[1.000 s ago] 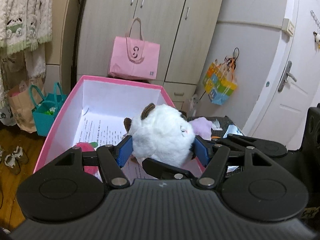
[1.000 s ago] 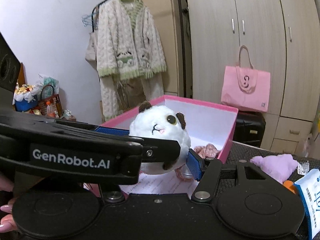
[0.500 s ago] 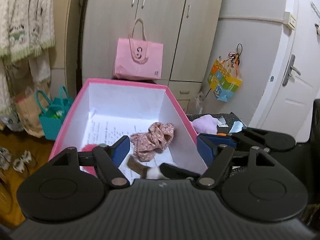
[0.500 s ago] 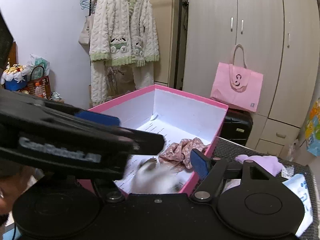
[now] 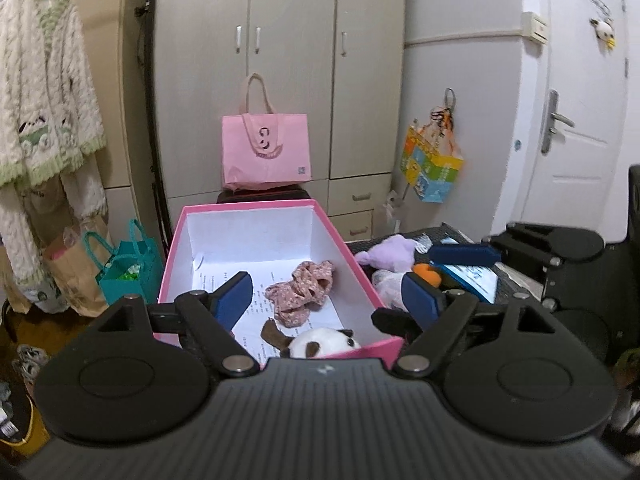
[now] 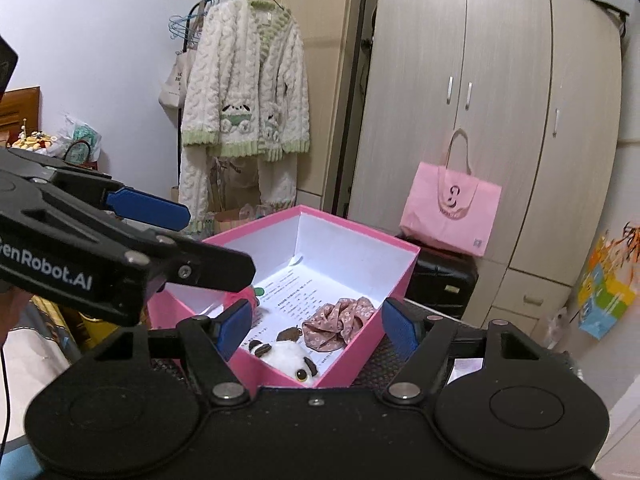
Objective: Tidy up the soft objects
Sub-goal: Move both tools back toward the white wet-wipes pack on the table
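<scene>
A pink box (image 5: 362, 280) (image 6: 362, 238) with a white inside stands ahead of both grippers. In it lie a white plush with brown ears (image 5: 320, 344) (image 6: 286, 356) at the near end, a floral scrunchie (image 5: 304, 292) (image 6: 340, 322) and a pink-red soft item (image 6: 250, 298). My left gripper (image 5: 328, 298) is open and empty above the box's near end. My right gripper (image 6: 316, 328) is open and empty, also over the near end. A purple plush (image 5: 390, 252) lies on the dark surface right of the box.
An orange item (image 5: 426, 272) and a blue-white packet (image 5: 474, 280) lie right of the box. A pink tote (image 5: 266, 152) (image 6: 450, 208) sits on a black case behind it, before the wardrobe. A cardigan (image 6: 246, 96) hangs left. Teal bag (image 5: 124, 272) on the floor.
The left gripper opened and let go of the white plush, which dropped into the box's near end. Both grippers have pulled back and up from the box.
</scene>
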### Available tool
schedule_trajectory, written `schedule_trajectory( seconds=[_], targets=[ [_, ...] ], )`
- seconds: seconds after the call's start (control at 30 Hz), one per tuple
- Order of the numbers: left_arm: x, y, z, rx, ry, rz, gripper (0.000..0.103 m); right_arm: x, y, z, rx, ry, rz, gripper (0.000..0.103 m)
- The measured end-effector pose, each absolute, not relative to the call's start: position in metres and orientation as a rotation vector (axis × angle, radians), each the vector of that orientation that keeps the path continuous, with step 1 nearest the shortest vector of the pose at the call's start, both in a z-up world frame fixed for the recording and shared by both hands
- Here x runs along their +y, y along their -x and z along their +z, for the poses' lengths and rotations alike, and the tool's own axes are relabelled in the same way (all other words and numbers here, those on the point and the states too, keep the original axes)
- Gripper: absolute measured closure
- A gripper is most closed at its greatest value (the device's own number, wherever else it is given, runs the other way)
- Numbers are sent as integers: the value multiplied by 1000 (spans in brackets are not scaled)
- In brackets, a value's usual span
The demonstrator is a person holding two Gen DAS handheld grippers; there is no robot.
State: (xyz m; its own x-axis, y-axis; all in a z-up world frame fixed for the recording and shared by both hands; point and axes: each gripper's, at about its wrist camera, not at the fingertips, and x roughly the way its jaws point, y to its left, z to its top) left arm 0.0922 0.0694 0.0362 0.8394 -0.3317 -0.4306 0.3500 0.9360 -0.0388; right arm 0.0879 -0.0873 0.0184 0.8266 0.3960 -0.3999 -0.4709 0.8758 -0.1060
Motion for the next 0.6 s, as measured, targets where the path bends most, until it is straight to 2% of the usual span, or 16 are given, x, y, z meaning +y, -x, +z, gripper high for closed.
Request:
schedule_trajectory(
  seconds=[0.6],
  targets=[
    [27,-33,57,401,-161,-499,16,-169,-27,30,365,186,427,25]
  ],
)
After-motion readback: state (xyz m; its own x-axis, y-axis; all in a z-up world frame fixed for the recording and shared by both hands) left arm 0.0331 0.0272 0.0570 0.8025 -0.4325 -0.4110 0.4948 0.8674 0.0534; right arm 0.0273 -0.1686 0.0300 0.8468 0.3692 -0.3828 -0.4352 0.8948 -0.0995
